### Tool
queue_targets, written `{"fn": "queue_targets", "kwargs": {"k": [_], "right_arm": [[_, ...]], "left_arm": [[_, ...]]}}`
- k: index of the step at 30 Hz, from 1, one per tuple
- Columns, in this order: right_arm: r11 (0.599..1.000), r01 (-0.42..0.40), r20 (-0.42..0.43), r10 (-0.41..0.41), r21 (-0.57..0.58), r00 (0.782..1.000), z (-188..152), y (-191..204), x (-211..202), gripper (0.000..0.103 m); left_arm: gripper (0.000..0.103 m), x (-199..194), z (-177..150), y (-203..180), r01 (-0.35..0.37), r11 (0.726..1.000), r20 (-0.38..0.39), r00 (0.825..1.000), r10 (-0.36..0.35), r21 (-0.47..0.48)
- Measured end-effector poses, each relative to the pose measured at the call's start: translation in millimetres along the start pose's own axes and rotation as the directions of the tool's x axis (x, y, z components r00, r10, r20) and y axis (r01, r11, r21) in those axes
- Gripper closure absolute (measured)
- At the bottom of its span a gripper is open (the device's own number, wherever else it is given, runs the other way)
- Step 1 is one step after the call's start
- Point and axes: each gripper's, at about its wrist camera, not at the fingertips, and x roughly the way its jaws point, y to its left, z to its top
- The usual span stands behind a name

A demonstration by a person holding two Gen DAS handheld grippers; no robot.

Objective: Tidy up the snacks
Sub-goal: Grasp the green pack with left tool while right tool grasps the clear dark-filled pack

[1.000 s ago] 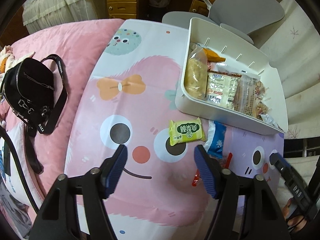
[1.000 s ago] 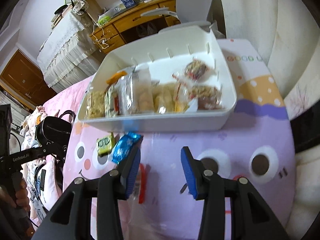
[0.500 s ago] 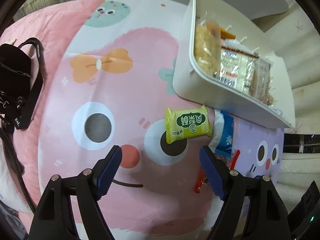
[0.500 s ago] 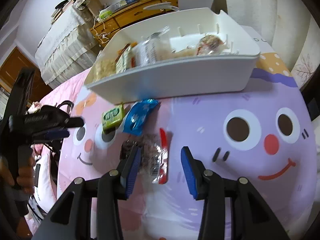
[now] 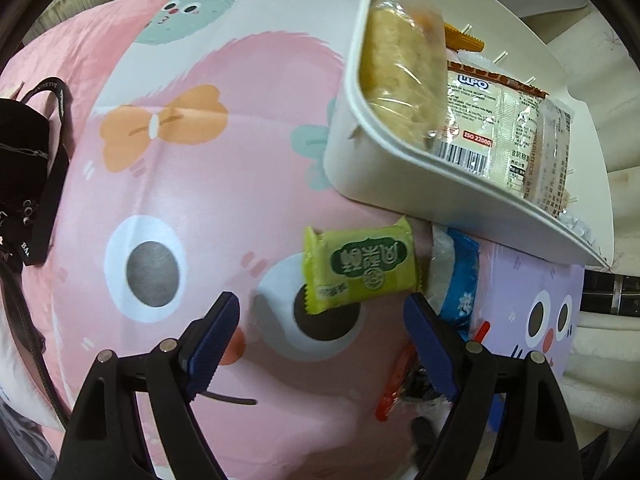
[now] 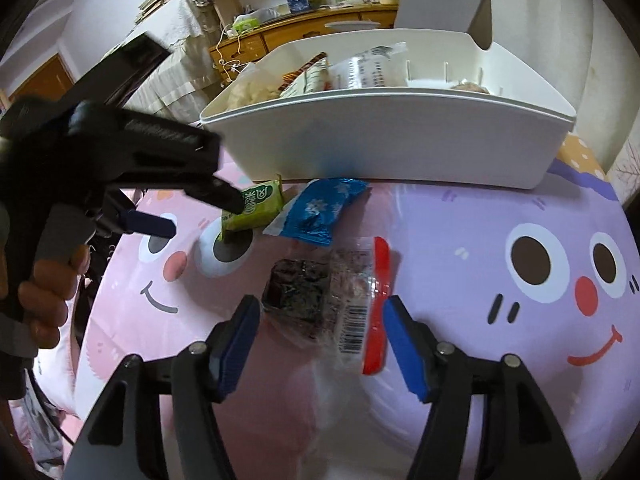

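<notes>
Snacks lie on the bedspread beside the white bin's front wall: light, crinkly green packet before the wide-open, empty left gripper, slippery clear-wrapped cake between the open, empty right gripper fingers, best pinched across its middle.

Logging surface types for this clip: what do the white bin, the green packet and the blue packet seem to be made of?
Bin: likely rigid moulded plastic, smooth, slightly glossy, with rounded corners and moulded divider ribs.
Green packet: looks like matte printed plastic film, with crimped, serrated end seals.
Blue packet: probably metallised foil film; it is crinkled, with bright reflections.
</notes>
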Motion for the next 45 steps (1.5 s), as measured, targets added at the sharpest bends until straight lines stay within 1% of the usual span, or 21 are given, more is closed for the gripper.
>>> {"fn": "queue_targets", "kwargs": {"k": [2, 5, 8, 12, 14, 20, 22, 23, 24, 28, 32, 33, 37, 40, 45], "right_arm": [[1.0, 0.016, 0.009, -0.016, -0.02, 1.0, -2.1, 5.7, 3.2, 0.037], [0.997, 0.038, 0.03, -0.036, -0.063, 0.999, -4.3, 14.5, 6.5, 0.037], [0.993, 0.062, 0.042, -0.058, -0.101, 0.997, -5.7, 20.8, 10.6, 0.037], [0.989, 0.078, 0.028, -0.075, -0.122, 0.997, -5.9, 23.7, 16.6, 0.037], [0.99, 0.07, 0.015, -0.069, -0.123, 0.998, -5.4, 22.6, 20.6, 0.037], [0.986, 0.053, -0.001, -0.054, -0.157, 0.999, -4.9, 21.3, 25.7, 0.038], [0.985, 0.043, -0.001, -0.044, -0.166, 0.999, -4.0, 21.9, 26.9, 0.041], [0.984, 0.039, 0.0, -0.039, -0.172, 0.999, -4.2, 22.4, 26.9, 0.042], [0.983, 0.036, 0.0, -0.036, -0.18, 0.999, -4.5, 22.7, 26.6, 0.046], [0.976, 0.023, -0.004, -0.024, -0.215, 1.0, -4.2, 24.1, 27.8, 0.055], [0.972, 0.013, -0.012, -0.016, -0.233, 1.0, -4.9, 23.4, 25.1, 0.058], [0.971, 0.013, -0.014, -0.017, -0.239, 1.0, -4.9, 23.4, 24.3, 0.059], [0.968, 0.007, -0.02, -0.013, -0.249, 1.0, -5.7, 22.5, 21.4, 0.062], [0.969, 0.001, -0.028, -0.008, -0.247, 1.0, -3.7, 17.9, 20.4, 0.062], [0.975, -0.019, -0.046, 0.009, -0.221, 0.999, 1.2, 11.0, 17.9, 0.063]], "left_arm": [[0.02, 3.4, 3.1, -2.1, 0.026, 0.999, -0.01, 1.0, -0.027, -0.018], [0.02, 7.4, 8.5, -8.8, 0.022, 1.0, -0.006, 1.0, -0.022, -0.016], [0.02, 11.0, 13.4, -16.3, -0.014, 1.0, -0.007, 1.0, 0.014, -0.008], [0.02, 18.0, 21.4, -30.2, -0.064, 0.998, -0.014, 0.998, 0.064, -0.009], [0.02, 20.9, 24.7, -35.1, -0.096, 0.995, -0.01, 0.995, 0.096, -0.002], [0.02, 24.3, 32.9, -43.2, -0.106, 0.994, -0.016, 0.994, 0.106, -0.021], [0.02, 27.1, 34.5, -44.2, -0.106, 0.994, -0.029, 0.994, 0.105, -0.032], [0.022, 25.2, 32.9, -39.3, -0.105, 0.994, -0.032, 0.994, 0.104, -0.039], [0.024, 24.9, 32.2, -37.7, -0.1, 0.994, -0.035, 0.995, 0.098, -0.049], [0.027, 25.7, 32.6, -40.2, -0.105, 0.993, -0.034, 0.994, 0.103, -0.056], [0.043, 21.5, 31.8, -47.5, -0.102, 0.993, -0.02, 0.995, 0.101, -0.053], [0.044, 21.0, 32.0, -49.2, -0.1, 0.993, -0.021, 0.995, 0.099, -0.056], [0.048, 17.5, 25.9, -44.4, -0.091, 0.991, -0.016, 0.996, 0.09, -0.102], [0.052, 15.8, 21.7, -43.0, -0.088, 0.99, -0.018, 0.996, 0.087, -0.107], [0.053, 13.9, 17.6, -31.4, -0.09, 0.99, -0.029, 0.996, 0.088, -0.105]]}}
